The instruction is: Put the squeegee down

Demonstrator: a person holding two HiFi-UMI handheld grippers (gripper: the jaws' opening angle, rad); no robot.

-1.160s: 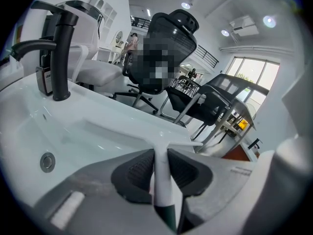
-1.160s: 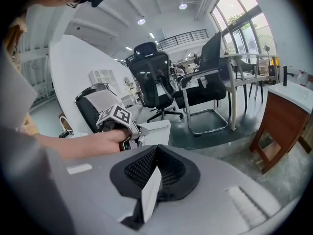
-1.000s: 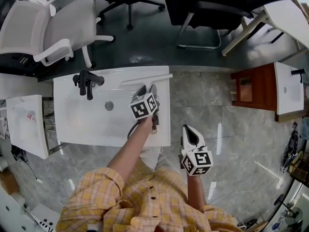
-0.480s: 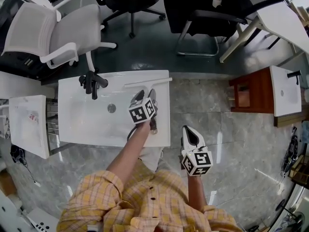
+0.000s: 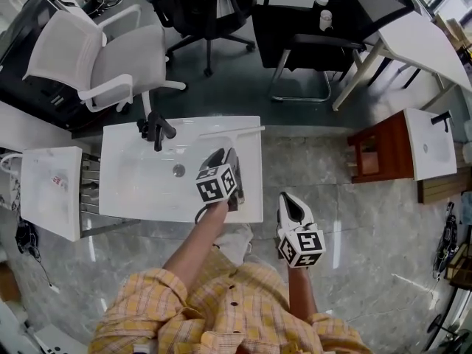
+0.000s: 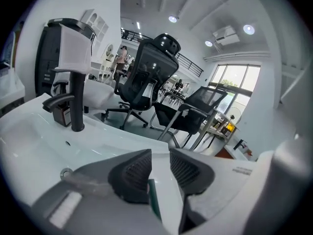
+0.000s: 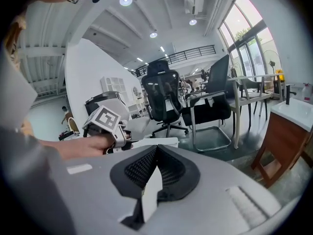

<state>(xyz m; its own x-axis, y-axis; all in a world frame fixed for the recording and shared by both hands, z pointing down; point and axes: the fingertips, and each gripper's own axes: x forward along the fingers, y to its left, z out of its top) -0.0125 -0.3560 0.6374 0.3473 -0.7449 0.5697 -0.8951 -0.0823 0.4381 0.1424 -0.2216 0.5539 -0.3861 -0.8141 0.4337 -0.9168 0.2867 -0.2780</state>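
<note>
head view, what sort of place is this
Probably an office or showroom, not a real bathroom: a white rectangular washbasin with a black tap stands free on a grey marble-look floor, beside a white mesh office chair and a black swivel chair.

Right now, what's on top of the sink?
On the sink, a black faucet stands at the far edge, and a squeegee lies along that edge to its right. The left gripper, jaws closing on nothing, hangs over the right side and covers the surface beneath it.
</note>
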